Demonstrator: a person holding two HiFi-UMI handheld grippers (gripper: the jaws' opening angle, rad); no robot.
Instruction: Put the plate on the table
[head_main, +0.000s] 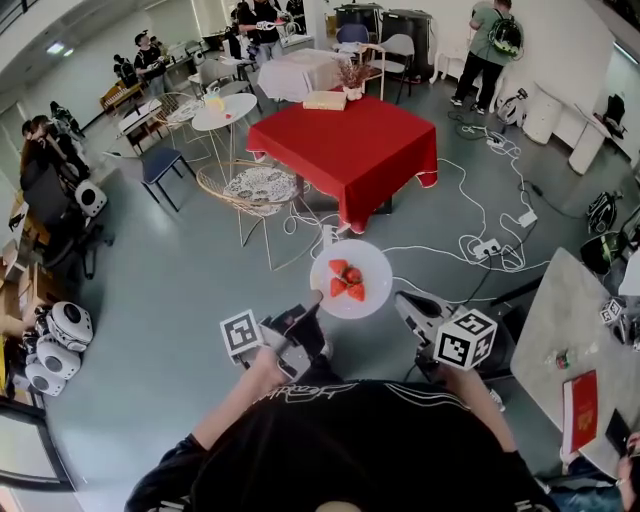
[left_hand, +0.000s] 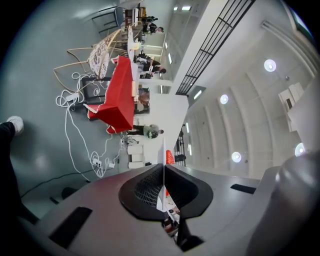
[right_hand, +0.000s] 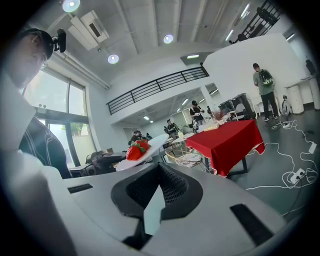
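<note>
Two grippers are held out over a grey floor (head_main: 150, 330) in a busy hall. The left gripper (head_main: 314, 300) is clamped on the near rim of a white plate (head_main: 358, 258), which hangs in the air with strawberries (head_main: 346, 281) on it. In the left gripper view the plate (left_hand: 163, 150) shows edge-on as a thin white line pinched between the dark pads (left_hand: 145, 187). The right gripper (head_main: 404, 299) sits just beside the plate without touching it, its jaws drawn together on nothing. Ahead stands the table (head_main: 345, 150) under a red cloth, well apart from the plate, with white cables (head_main: 480, 240) trailing across the floor near it.
</note>
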